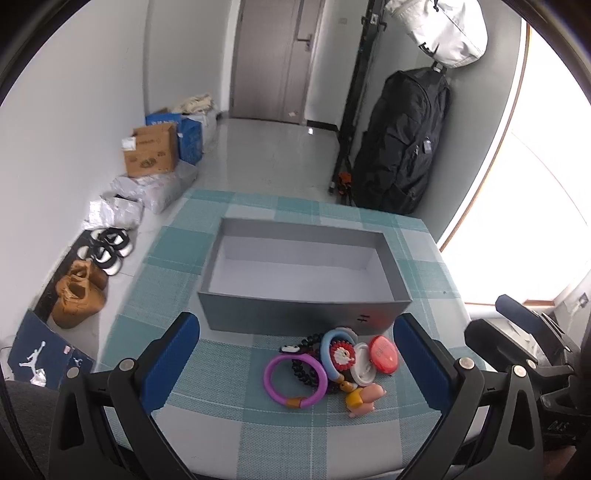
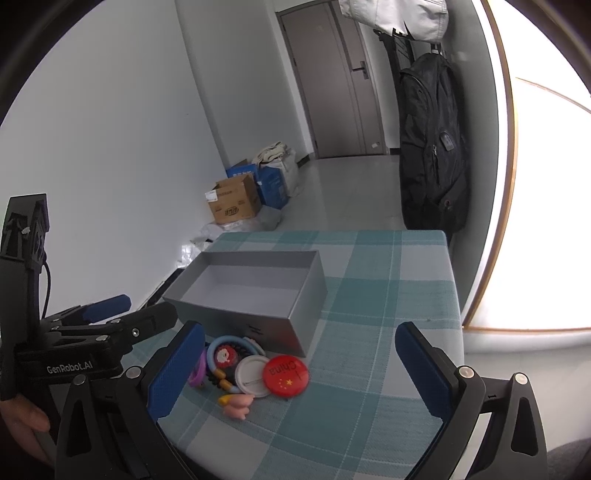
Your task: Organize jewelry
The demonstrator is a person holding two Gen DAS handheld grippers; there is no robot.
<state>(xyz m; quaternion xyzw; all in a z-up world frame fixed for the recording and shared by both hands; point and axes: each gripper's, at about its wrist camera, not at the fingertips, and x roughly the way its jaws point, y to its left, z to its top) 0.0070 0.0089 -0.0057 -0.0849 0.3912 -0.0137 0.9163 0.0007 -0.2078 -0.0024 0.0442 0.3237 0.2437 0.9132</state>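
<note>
An empty grey box stands on the checked tablecloth. In front of it lies a pile of trinkets: a purple ring, a black bead bracelet, a blue ring, a white badge, a red badge and a pink figure. My left gripper is open, above and just before the pile. My right gripper is open, with the pile by its left finger.
The table ends at the right near a bright window. A black backpack and a white bag hang behind it. Cardboard boxes, packages and shoes line the floor at the left wall.
</note>
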